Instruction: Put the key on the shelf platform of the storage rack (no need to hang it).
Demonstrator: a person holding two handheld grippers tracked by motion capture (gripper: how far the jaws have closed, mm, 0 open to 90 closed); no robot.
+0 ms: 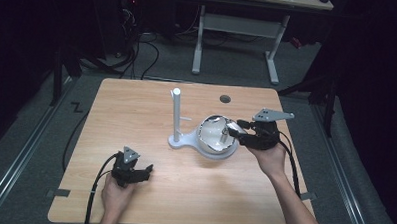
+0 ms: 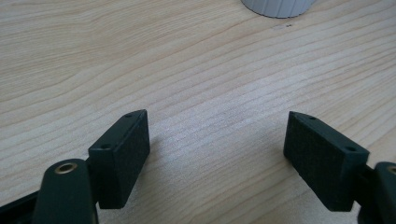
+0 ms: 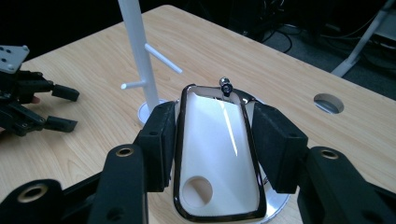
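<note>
Right gripper (image 3: 212,154): I have it clamped on a phone case (image 3: 218,158), one pad on each long side; the jaws can't come in any further with the case between them.
Phone case: white inside, dark glossy rim, round camera cut-out at the end nearest me, a small dark clip at its far end. In the high view I see it held over a white round base (image 1: 216,148), just right of the white stand (image 1: 177,116).
Left gripper (image 2: 217,156): I've got the jaws spread wide with nothing between them, only bare wood under the pads. In the high view it sits low near the table's (image 1: 136,110) front-left edge, well apart from the case.
Stand: upright white pole with two short pegs, close to the case's left.
Open room: clear wood between my two grippers and across the left half of the table.
Edges: a round cable hole (image 1: 225,99) lies behind the right gripper; the right table edge is near my right hand.
</note>
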